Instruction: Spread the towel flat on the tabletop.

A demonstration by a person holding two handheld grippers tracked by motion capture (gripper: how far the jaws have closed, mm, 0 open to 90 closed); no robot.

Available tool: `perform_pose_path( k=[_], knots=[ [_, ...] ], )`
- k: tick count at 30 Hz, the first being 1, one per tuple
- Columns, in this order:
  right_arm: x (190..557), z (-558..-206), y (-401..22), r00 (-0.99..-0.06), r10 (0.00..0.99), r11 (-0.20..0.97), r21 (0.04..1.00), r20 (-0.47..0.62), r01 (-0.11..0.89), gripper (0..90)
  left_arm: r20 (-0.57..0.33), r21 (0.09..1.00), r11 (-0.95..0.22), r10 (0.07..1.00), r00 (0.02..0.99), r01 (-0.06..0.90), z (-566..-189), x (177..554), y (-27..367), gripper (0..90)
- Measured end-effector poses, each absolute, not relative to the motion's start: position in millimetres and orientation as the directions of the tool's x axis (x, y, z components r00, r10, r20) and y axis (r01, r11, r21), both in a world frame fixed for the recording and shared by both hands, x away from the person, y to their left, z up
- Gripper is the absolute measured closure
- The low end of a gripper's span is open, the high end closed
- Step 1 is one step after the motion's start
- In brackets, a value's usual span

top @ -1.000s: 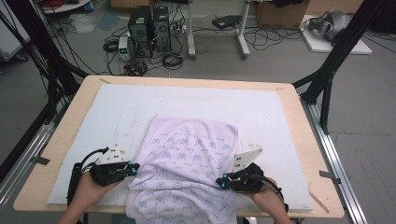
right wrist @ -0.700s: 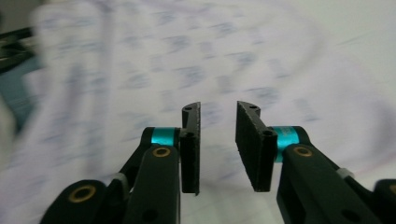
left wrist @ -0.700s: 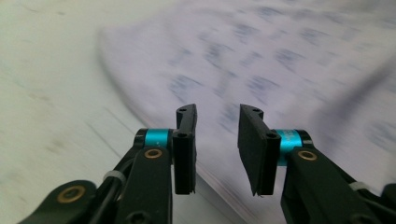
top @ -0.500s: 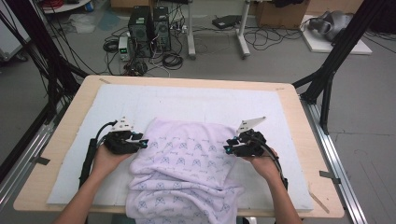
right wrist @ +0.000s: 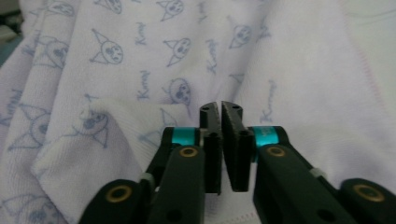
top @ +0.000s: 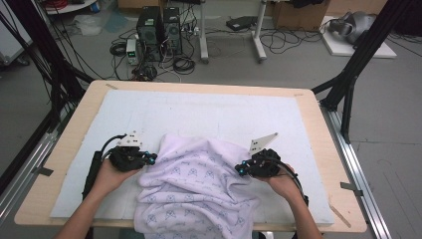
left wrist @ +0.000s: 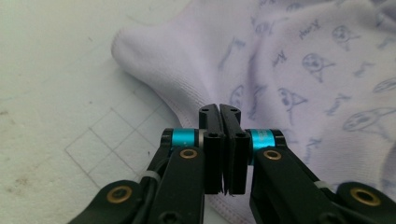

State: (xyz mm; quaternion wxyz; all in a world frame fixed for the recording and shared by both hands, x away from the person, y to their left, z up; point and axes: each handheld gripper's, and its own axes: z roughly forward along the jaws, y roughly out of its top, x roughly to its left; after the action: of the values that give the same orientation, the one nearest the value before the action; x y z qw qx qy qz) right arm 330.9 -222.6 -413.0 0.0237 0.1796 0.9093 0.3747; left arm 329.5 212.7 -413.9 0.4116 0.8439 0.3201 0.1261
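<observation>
Left gripper (left wrist: 218, 108): jaws nearly together, having just been closing; tips meet with only a slit lower down. No cloth seen pinched between them; the towel (left wrist: 299, 70) lies just beyond and under the tips, its hemmed edge running past the jaws. In the high view the left gripper (top: 149, 158) sits at the towel's left edge, touching or almost touching it.

Right gripper (right wrist: 219, 107): jaws likewise almost closed, also just been closing, a thin gap between the pads. Nothing visibly caught in them; towel (right wrist: 140, 60) folds lie right behind and below. In the high view the right gripper (top: 242, 169) is at the towel's right edge.

Towel (top: 194, 189): pale lilac with small blue cat-face print, rumpled, heaped between the two grippers. Its near part hangs over the bench's near edge.

White mat (top: 209, 114) lies under the towel and reaches well beyond it on the far side. Bench (top: 79, 114) of light wood frames the mat.
</observation>
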Motion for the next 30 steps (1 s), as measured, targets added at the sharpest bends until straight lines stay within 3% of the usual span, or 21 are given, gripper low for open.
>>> perform_pose_path(
  k=[1,5,10,12,13,14,15,18,21,24,26,27,28,29,30],
  knots=[
    [334,-411,-225,-0.922,0.378,0.641,0.697,0.078,0.322,75.2,-0.057,0.78,-0.435,0.667,0.743,0.45,-414,334,213,68.9],
    [351,-412,-239,-0.842,0.537,0.596,0.689,0.039,0.412,62.7,-0.075,0.771,-0.38,0.743,0.665,0.511,-424,357,212,61.5],
    [368,-428,-242,-0.807,0.589,0.594,0.657,0.037,0.464,58.5,-0.118,0.749,-0.323,0.794,0.596,0.578,-441,379,209,56.6],
    [372,-434,-240,-0.801,0.596,0.599,0.641,0.044,0.481,62.1,-0.098,0.748,-0.338,0.795,0.599,0.571,-445,379,207,60.1],
    [374,-435,-239,-0.805,0.593,0.598,0.649,0.038,0.471,68.4,-0.096,0.75,-0.357,0.774,0.626,0.557,-444,379,208,69.9],
    [376,-436,-239,-0.808,0.588,0.594,0.652,0.046,0.47,78.2,-0.12,0.745,-0.363,0.752,0.648,0.56,-445,379,208,87.0],
    [378,-435,-238,-0.818,0.571,0.598,0.651,0.063,0.468,87.8,-0.105,0.742,-0.376,0.753,0.649,0.555,-443,378,207,86.9],
    [388,-430,-232,-0.854,0.51,0.652,0.601,0.104,0.462,89.0,-0.069,0.727,-0.412,0.753,0.655,0.55,-438,380,207,87.5],
    [401,-413,-226,-0.867,0.496,0.685,0.595,0.043,0.421,89.1,-0.045,0.754,-0.377,0.787,0.615,0.538,-421,393,209,87.7],
    [426,-377,-229,-0.827,0.56,0.649,0.644,-0.046,0.404,89.1,0.004,0.805,-0.332,0.832,0.556,0.491,-388,415,209,87.6],
    [440,-348,-232,-0.747,0.646,0.61,0.696,-0.161,0.378,87.1,0.021,0.865,-0.267,0.865,0.501,0.425,-360,432,211,87.3],
    [447,-335,-234,-0.679,0.705,0.57,0.733,-0.203,0.372,77.2,0.034,0.885,-0.24,0.888,0.459,0.399,-349,439,212,85.8],
    [453,-326,-238,-0.603,0.77,0.511,0.768,-0.209,0.386,65.6,0.056,0.894,-0.233,0.906,0.42,0.383,-342,445,212,78.0],
    [458,-322,-243,-0.565,0.806,0.457,0.791,-0.174,0.408,64.7,0.049,0.89,-0.223,0.914,0.403,0.398,-340,450,214,64.1],
    [461,-324,-246,-0.57,0.811,0.428,0.798,-0.132,0.425,61.1,0.035,0.872,-0.229,0.911,0.411,0.433,-341,454,216,56.5]
  ],
)
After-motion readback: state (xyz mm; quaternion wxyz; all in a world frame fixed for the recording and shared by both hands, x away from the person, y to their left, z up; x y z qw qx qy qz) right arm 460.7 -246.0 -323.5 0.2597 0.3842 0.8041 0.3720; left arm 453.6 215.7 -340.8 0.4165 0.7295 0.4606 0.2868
